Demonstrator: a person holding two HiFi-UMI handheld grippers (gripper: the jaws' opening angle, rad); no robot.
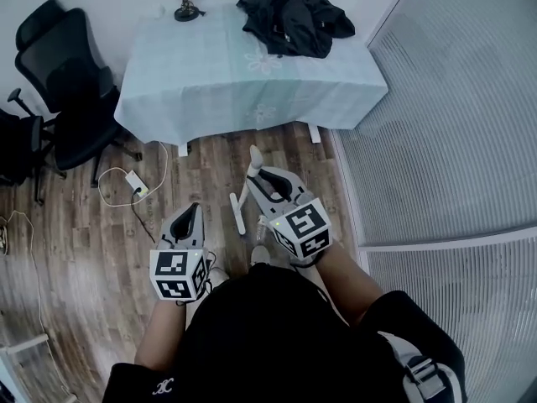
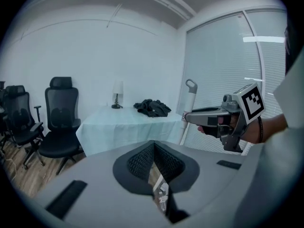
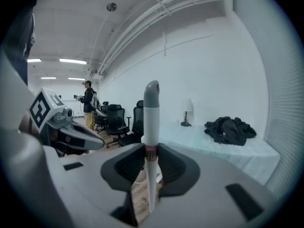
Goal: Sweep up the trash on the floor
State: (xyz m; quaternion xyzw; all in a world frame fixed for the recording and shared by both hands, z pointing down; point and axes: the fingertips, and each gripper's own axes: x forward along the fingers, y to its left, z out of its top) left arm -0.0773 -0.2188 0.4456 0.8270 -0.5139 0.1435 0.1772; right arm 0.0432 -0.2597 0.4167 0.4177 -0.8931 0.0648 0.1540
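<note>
Broom handle [image 3: 151,118] stands clamped upright in right hand-held gripper [image 3: 150,152] — left hand-held gripper [image 2: 153,152] closed, empty.

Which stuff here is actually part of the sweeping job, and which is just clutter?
Job:
- white long handle, clamped in the right tongs
- left tongs, shut and empty

Lying about:
- black jacket and lamp on the cloth-covered table
- office chairs
- white charger with cable

No trash clearly visible.

Draped table [image 1: 210,86], black jacket [image 1: 294,19], lamp [image 1: 186,5], chair [image 1: 63,78]
</note>
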